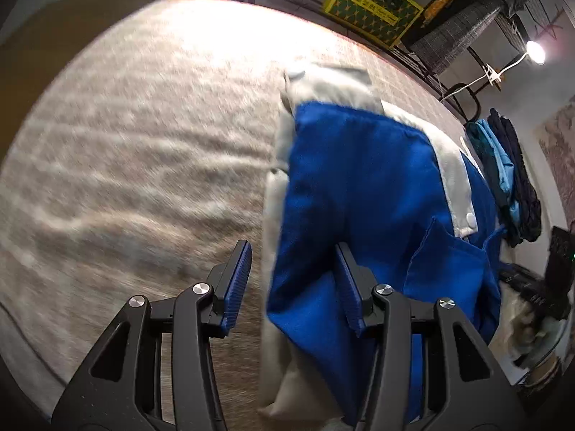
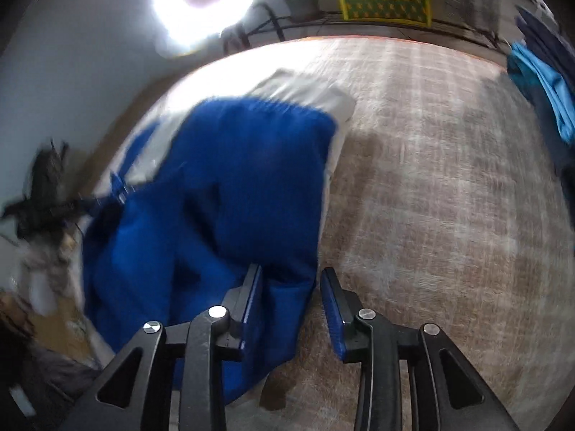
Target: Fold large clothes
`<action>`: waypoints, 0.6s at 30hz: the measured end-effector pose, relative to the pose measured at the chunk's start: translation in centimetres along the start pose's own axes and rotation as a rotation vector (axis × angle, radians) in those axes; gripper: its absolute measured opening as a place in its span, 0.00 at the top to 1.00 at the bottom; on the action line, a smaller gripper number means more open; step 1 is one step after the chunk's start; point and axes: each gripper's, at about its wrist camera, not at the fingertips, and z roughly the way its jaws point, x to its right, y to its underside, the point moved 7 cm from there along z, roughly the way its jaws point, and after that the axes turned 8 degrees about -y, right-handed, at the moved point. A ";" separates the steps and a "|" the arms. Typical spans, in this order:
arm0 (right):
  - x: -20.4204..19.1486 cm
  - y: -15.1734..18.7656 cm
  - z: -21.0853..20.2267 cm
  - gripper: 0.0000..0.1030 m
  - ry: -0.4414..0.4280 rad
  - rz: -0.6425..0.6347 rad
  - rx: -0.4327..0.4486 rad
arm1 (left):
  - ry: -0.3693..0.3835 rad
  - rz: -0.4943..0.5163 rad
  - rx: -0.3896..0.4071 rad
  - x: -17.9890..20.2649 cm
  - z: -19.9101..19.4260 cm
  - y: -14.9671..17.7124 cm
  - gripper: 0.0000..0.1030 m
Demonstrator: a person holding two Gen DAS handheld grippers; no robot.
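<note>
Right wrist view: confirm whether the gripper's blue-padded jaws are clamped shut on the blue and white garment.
No: the right gripper stands open, a visible gap between its pads above the blue and white garment.

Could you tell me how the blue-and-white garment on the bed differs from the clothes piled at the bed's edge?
The blue-and-white garment lies spread flat mid-bed; the pile sits bunched at the edge. The garment is bright blue with white panels; the pile mixes navy, teal and light blue. Both rest on the beige bedspread.

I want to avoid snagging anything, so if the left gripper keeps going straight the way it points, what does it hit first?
Probably the edge of the blue and white garment lying on the beige woven cover. The open left gripper straddles that edge, though blur leaves depth unclear.
</note>
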 end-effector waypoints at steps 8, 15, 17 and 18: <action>-1.4 -5.6 -4.8 0.70 -0.043 -0.004 0.218 | 0.045 -0.028 0.127 1.9 -4.3 -3.8 0.53; -4.7 -9.5 -0.3 0.70 -0.042 -0.053 0.209 | 0.052 0.048 0.127 6.7 -1.9 -6.1 0.53; -5.3 -10.2 1.0 0.70 -0.045 -0.056 0.207 | 0.050 0.060 0.124 7.8 -1.1 -6.6 0.53; -5.5 -10.5 1.8 0.70 -0.050 -0.050 0.197 | 0.041 0.068 0.126 8.3 -0.6 -7.0 0.55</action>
